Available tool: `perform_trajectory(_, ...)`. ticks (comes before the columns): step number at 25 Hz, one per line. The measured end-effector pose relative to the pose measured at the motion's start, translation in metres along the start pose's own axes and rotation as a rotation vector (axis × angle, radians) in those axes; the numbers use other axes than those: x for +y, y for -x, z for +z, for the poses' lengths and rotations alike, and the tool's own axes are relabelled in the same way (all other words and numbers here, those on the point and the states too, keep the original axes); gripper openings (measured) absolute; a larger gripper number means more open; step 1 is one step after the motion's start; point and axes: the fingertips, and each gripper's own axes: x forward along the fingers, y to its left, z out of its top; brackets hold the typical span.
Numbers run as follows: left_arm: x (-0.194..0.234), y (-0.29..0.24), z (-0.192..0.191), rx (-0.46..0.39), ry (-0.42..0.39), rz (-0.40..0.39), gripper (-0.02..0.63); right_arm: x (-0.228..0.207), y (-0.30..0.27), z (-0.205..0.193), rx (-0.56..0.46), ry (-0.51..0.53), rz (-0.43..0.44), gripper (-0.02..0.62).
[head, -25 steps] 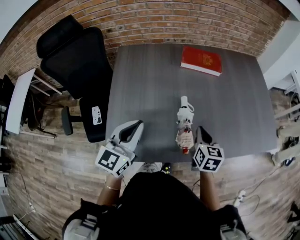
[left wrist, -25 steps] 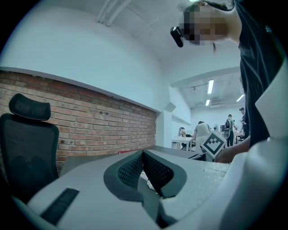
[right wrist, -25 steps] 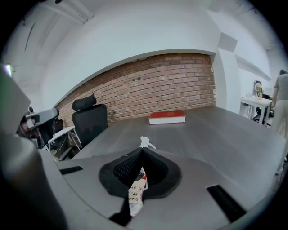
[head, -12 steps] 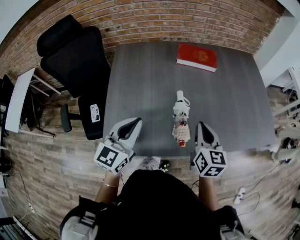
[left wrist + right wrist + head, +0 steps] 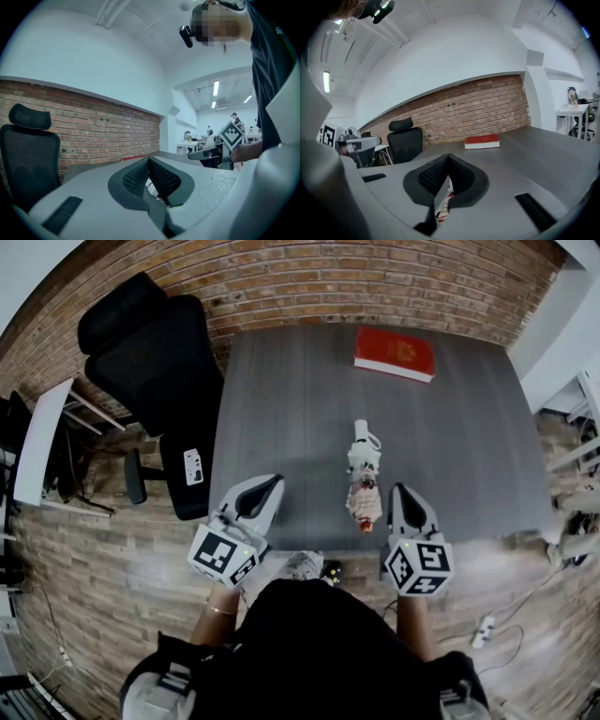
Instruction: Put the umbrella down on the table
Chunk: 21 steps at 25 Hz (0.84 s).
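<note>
The folded umbrella (image 5: 363, 486), white with a printed pattern and a red tip, lies flat on the grey table (image 5: 281, 409) near its front edge, pointing toward me. My right gripper (image 5: 400, 489) hovers just to its right, shut and empty. In the right gripper view its jaws (image 5: 448, 156) meet, and the umbrella (image 5: 443, 208) shows below them. My left gripper (image 5: 274, 482) hangs over the front edge to the umbrella's left, also shut with nothing in it. A sliver of the umbrella (image 5: 152, 186) shows under the left gripper's closed tips (image 5: 149, 159).
A red book (image 5: 394, 353) lies at the table's far edge by the brick wall. A black office chair (image 5: 150, 362) stands off the table's left side. A white desk edge (image 5: 37, 442) is at the far left. Cables lie on the floor at the right.
My right gripper has lifted a little, away from the umbrella's red end. The umbrella lies still on the table. The left gripper has barely shifted.
</note>
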Motion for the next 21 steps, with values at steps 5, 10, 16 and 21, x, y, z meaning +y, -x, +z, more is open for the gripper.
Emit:
perform_trajectory(5,-0.002,-0.0016,-0.0003,0.0,0.001,-0.009,-0.003,-0.0013,0.0003,-0.0007,-0.001,-0.006,0.0,-0.005)
perform_trajectory(10,-0.0018,-0.0017,-0.0023,0.001,0.0,-0.008,-0.003,-0.0038,0.0013,-0.0038,0.009,-0.016,-0.007,-0.005)
perform_trajectory(16,-0.0047,0.001,-0.0026,0.002,0.0,-0.008,-0.003,-0.0025,0.0037,-0.0041,0.01,-0.013,-0.005,-0.005)
perform_trajectory(21,-0.0011,0.0022,-0.0021,0.004,0.002,-0.002,-0.004,-0.0006,0.0019,-0.0038,0.013,-0.022,0.0,-0.005)
